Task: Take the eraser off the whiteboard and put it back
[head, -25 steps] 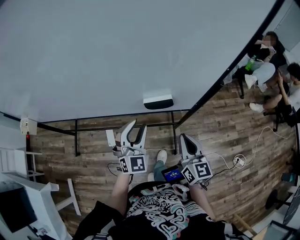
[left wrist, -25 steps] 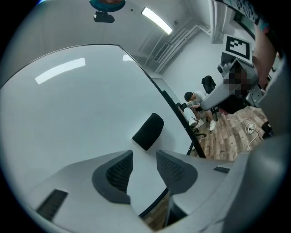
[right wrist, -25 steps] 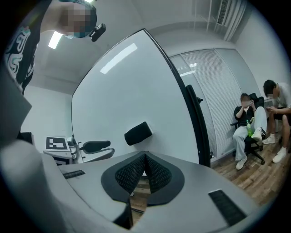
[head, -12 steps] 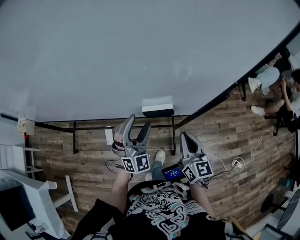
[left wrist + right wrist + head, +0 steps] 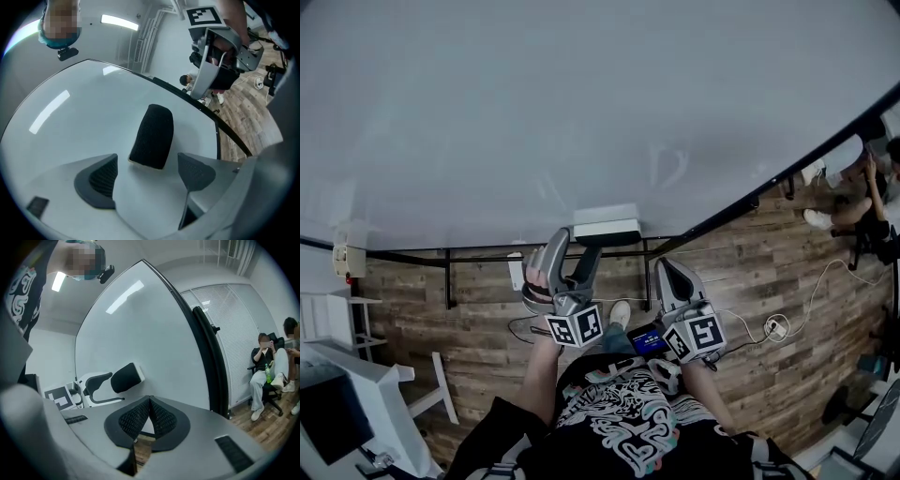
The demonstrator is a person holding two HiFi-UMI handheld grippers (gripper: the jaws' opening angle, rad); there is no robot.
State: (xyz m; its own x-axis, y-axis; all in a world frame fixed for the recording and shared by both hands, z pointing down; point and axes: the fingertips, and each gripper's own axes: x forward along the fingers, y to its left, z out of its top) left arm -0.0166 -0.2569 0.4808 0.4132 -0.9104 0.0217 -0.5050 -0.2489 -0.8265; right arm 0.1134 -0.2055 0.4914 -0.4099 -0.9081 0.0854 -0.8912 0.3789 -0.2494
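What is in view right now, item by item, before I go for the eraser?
whiteboard: one, white with a black frame, fills the view ahead.
eraser: one, black with a white back, on the whiteboard near its lower edge.
floor: wood planks, below the whiteboard.
cable: one, white, on the floor at right.
seated people: two, far right.
left gripper: jaws open, have just been opening; the eraser's near end is between the tips, with no contact.
right gripper: jaws shut, empty.
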